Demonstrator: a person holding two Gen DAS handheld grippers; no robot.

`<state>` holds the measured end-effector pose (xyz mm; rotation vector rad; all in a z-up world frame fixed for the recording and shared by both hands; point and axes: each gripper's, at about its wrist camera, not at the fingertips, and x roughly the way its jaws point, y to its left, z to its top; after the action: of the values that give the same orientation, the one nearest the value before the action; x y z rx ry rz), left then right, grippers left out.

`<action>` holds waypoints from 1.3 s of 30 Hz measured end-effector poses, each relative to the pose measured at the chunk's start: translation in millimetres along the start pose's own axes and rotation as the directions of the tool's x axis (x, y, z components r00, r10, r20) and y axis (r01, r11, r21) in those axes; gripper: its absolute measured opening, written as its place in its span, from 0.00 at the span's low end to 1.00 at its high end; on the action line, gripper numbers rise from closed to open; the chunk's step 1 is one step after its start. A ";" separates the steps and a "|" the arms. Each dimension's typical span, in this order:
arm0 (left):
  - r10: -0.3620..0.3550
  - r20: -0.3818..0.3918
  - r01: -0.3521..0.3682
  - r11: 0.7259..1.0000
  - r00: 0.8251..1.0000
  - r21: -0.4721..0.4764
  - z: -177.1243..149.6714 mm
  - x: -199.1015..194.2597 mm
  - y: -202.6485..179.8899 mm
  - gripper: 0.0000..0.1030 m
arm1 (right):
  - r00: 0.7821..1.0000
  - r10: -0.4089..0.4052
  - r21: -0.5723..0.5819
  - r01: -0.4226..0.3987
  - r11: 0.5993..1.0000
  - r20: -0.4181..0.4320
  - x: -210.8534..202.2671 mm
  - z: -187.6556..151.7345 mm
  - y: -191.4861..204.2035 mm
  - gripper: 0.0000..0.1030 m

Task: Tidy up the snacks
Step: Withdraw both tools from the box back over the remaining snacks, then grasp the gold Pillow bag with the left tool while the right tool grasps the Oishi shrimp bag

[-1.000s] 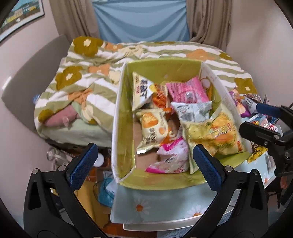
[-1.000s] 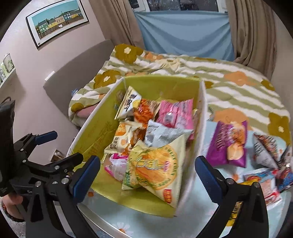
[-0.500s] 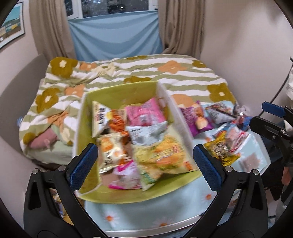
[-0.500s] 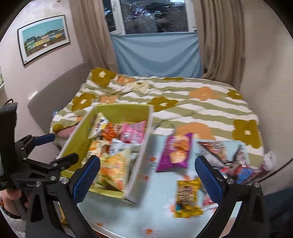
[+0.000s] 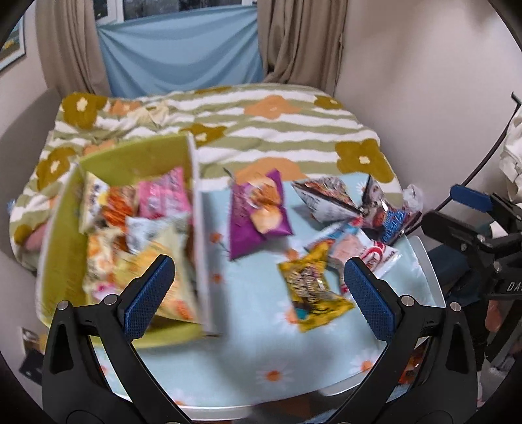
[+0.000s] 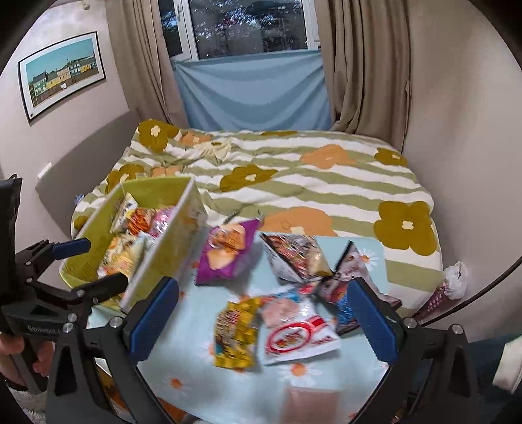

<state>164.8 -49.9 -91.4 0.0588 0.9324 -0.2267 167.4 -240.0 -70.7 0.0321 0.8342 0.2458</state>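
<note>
A green box point(image 5: 62, 241) point(image 6: 163, 251) holding several snack bags stands at the table's left. Loose on the light blue daisy cloth lie a purple chip bag point(image 5: 257, 212) point(image 6: 228, 251), a yellow bag point(image 5: 310, 287) point(image 6: 236, 332), a white bag with a red ring point(image 6: 293, 336) point(image 5: 375, 254) and several dark foil bags point(image 5: 329, 199) point(image 6: 297, 257). My left gripper point(image 5: 259, 290) is open and empty above the table's front, beside the box. My right gripper point(image 6: 261, 319) is open and empty above the yellow and white bags.
A bed with a green-striped flowered blanket point(image 6: 293, 176) lies right behind the table. Walls close in on both sides; a curtained window point(image 6: 251, 26) is at the back. The table's front edge point(image 5: 261, 404) is near. Each gripper shows in the other's view point(image 5: 473, 234) point(image 6: 49, 293).
Both grippers have pulled back and swung right, away from over the box. The loose bags on the cloth have come into view. Both stay open.
</note>
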 end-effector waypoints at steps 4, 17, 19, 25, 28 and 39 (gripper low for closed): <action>0.018 -0.057 -0.021 0.999 0.998 -0.047 -13.2 34.9 -23.5 1.00 | 0.999 0.043 -0.008 -0.043 0.999 -0.029 14.3 -8.1 -30.2 1.00; 0.056 -0.166 -0.081 0.986 0.984 -0.149 -58.7 141.4 -48.6 0.94 | 0.980 0.155 -0.071 -0.165 0.984 -0.128 87.5 -34.2 -61.8 1.00; 0.057 -0.176 -0.086 0.984 0.983 -0.157 -63.0 150.7 -48.1 0.92 | 0.976 0.162 -0.072 -0.174 0.982 -0.142 97.0 -39.9 -60.3 1.00; 0.019 -0.194 -0.052 0.985 0.981 -0.164 -72.0 165.3 -49.8 0.76 | 0.966 0.182 -0.070 -0.197 0.978 -0.182 117.0 -52.4 -56.7 0.98; 0.002 -0.207 -0.038 0.985 0.978 -0.171 -79.1 167.3 -48.8 0.60 | 0.963 0.183 -0.080 -0.202 0.976 -0.197 123.7 -55.1 -54.0 0.97; 0.068 -0.216 -0.107 0.979 0.974 -0.174 -95.1 153.4 -28.6 0.59 | 0.958 0.174 -0.116 -0.204 0.972 -0.227 147.7 -61.3 -38.6 0.93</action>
<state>171.5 -89.5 -269.7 -0.0479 1.1540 -0.0513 225.4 -247.9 -224.4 -0.0459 1.0302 0.4941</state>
